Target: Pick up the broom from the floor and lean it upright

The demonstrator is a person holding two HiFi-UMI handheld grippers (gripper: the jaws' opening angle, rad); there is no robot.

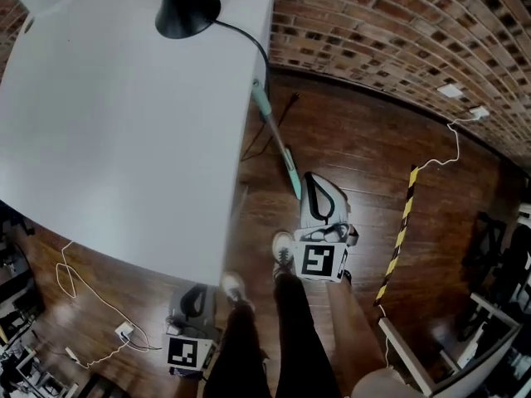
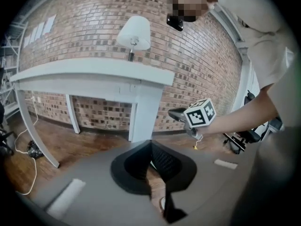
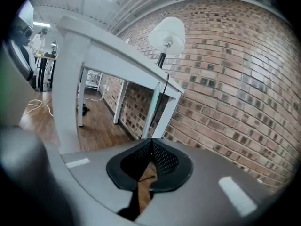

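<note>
While the broom [image 1: 276, 142] leans with its pale green handle against the right edge of the white table [image 1: 124, 123], upper centre of the head view, both grippers sit lower in the frame, apart from it. The handle's upper end touches the table's edge and its lower end slants down and right to the wooden floor [image 1: 357, 148]; the brush end cannot be made out. In the right gripper view the same handle [image 3: 153, 106] stands nearly upright against the tabletop's rim, above centre, beside a table leg.

The right gripper [image 1: 317, 196] is at lower centre of the head view, just below the handle's lower end; its own view shows the jaws clenched tip to tip on nothing. The left gripper [image 1: 192, 298] is at bottom centre-left, beside the person's shoe [image 1: 233, 287], also pressed closed and empty.

A black lamp base [image 1: 184, 7] stands at the table's top edge. A brick wall [image 1: 398, 40] curves across the upper right, and a yellow-and-black striped strip [image 1: 400, 230] lies on the floor at right.
</note>
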